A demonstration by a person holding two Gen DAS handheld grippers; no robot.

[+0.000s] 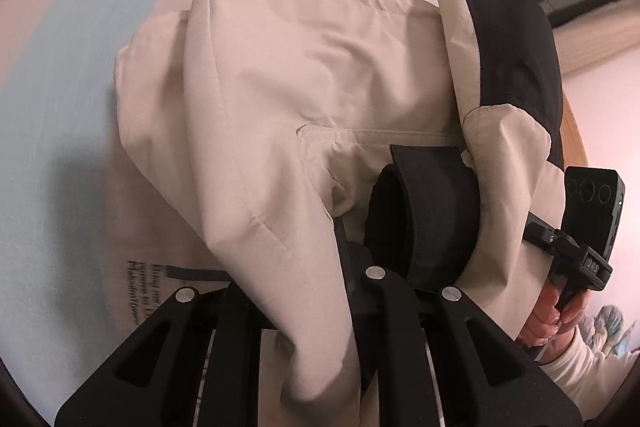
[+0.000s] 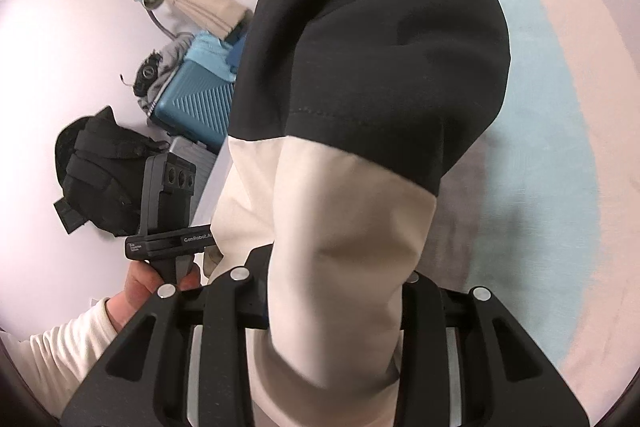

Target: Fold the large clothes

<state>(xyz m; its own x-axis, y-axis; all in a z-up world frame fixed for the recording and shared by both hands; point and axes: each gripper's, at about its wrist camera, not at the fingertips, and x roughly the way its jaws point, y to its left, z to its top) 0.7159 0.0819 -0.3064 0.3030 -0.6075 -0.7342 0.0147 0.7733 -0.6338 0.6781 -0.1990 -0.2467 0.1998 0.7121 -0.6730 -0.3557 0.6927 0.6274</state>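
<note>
Over bedsheet (image 1: 52, 131), tongs (image 1: 320, 307) clamping jacket (image 1: 300, 75).

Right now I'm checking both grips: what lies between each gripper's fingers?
Jacket fabric in both. The left wrist view shows beige cloth of the jacket running into the left gripper; the right wrist view shows its beige-and-black part in the right gripper.

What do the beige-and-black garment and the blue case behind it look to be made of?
Garment: thin woven cloth, likely cotton or a synthetic blend, matte; it shows soft creases and stitched seams. Its black panel looks smoother. Blue case: hard moulded plastic, slight sheen, ribbed diagonal lines.
</note>
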